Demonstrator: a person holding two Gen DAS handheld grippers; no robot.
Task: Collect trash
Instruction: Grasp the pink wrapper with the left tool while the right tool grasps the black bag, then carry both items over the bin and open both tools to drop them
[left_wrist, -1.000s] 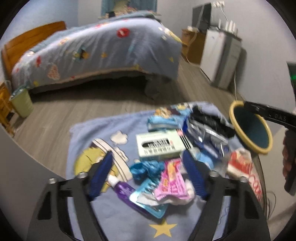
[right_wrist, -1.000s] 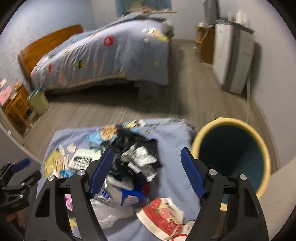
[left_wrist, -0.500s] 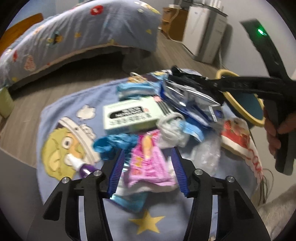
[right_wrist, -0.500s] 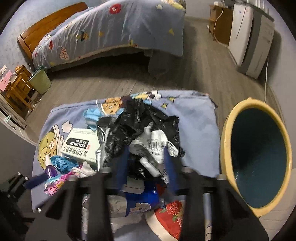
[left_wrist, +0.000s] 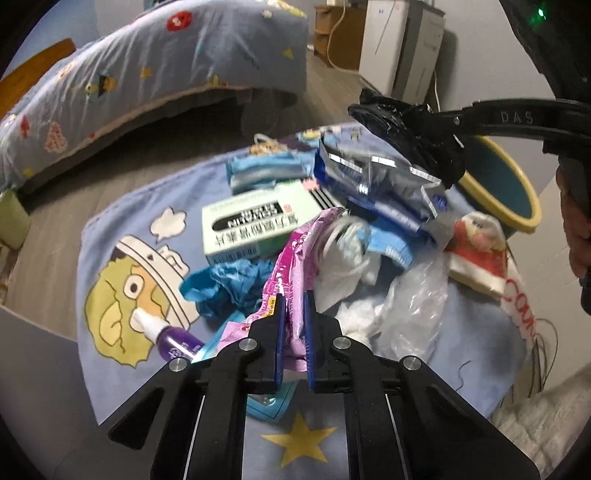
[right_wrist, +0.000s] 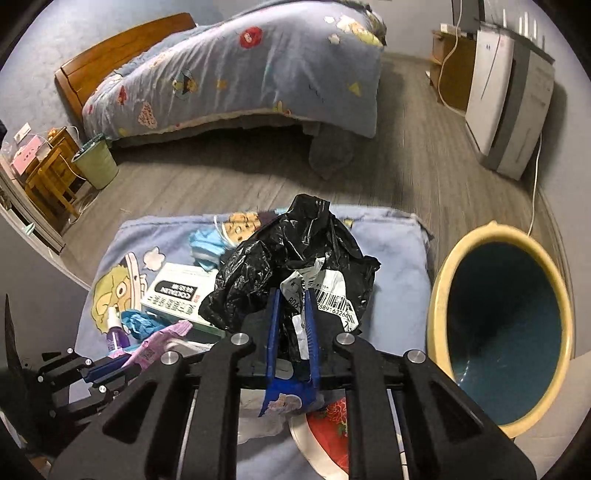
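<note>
Both grippers are clamped on trash. On the left gripper (left_wrist: 294, 325) the blue fingers are pressed together on a pink wrapper (left_wrist: 291, 269), which rises between them above the pile. On the right gripper (right_wrist: 291, 321) the fingers are also close together, and they hold a crumpled black plastic bag (right_wrist: 291, 254) with a white barcode label (right_wrist: 332, 299) on it. A blue wrapper (right_wrist: 288, 398) hangs under these fingers; I cannot tell if it is gripped too.

From the left wrist view the black bag hangs in the air above the other trash, near the yellow-rimmed bin (left_wrist: 506, 192). This bin has a dark teal inside and stands to the right of the blue cartoon cloth (left_wrist: 122, 266) that carries the pile.

On the cloth lie a white and green box (left_wrist: 255, 229) with black print, a crumpled blue glove (left_wrist: 229, 288) just beside the pink wrapper, a small purple bottle (left_wrist: 170, 336) with a white cap, a folded blue face mask (left_wrist: 258, 173), shiny silver-blue packaging (left_wrist: 373, 184), a clear plastic bag (left_wrist: 413, 310) and a red and white paper bowl (left_wrist: 476, 251). White tissue (left_wrist: 343, 254) lies touching the pink wrapper on its right side.

Behind the cloth there is a grey wooden floor (right_wrist: 236, 184), a bed (right_wrist: 236, 74) with a blue patterned blanket, a small green bin (right_wrist: 94, 162) near the bed and a white appliance (right_wrist: 506, 99) by the wall.
</note>
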